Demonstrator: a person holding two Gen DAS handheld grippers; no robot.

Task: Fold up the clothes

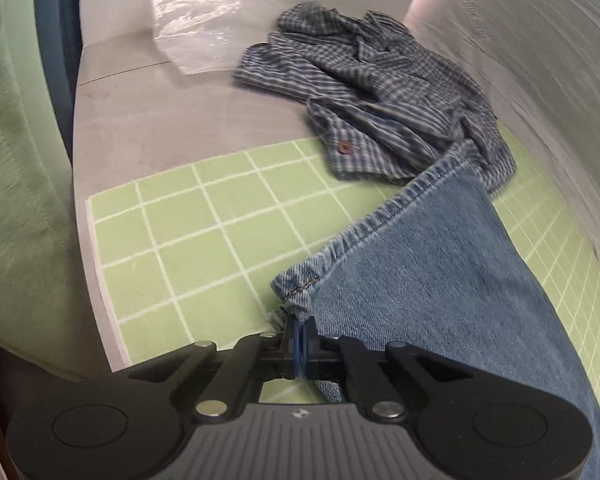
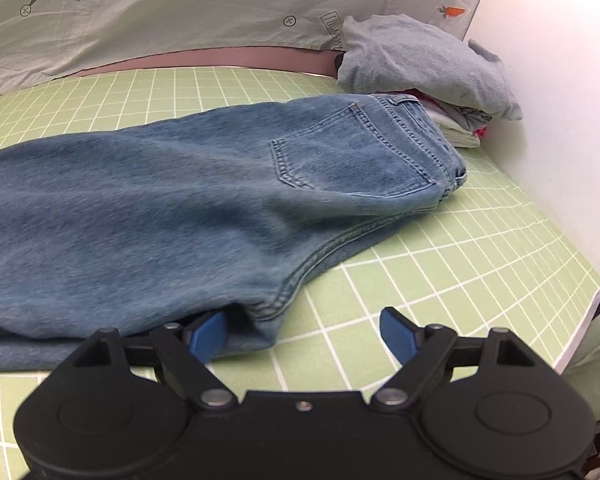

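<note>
Left wrist: your left gripper (image 1: 301, 330) is clamped on the jeans (image 1: 440, 264) hem — crumpled plaid shirt (image 1: 372, 88) touching the far hem, plastic bag (image 1: 196, 28) beyond | Right wrist: your right gripper (image 2: 304, 334) jaws apart, one finger (image 2: 206, 334) under the jeans (image 2: 160, 200) on the green mat (image 2: 460, 264) — folded stack (image 2: 428, 72) beside the waistband

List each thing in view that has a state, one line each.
left gripper: shut on the jeans' hem corner
right gripper: open, one finger under the jeans' edge
jeans: lying on the green mat, back pocket up
checked shirt: crumpled, unfolded
clothes stack: folded, piled
</note>
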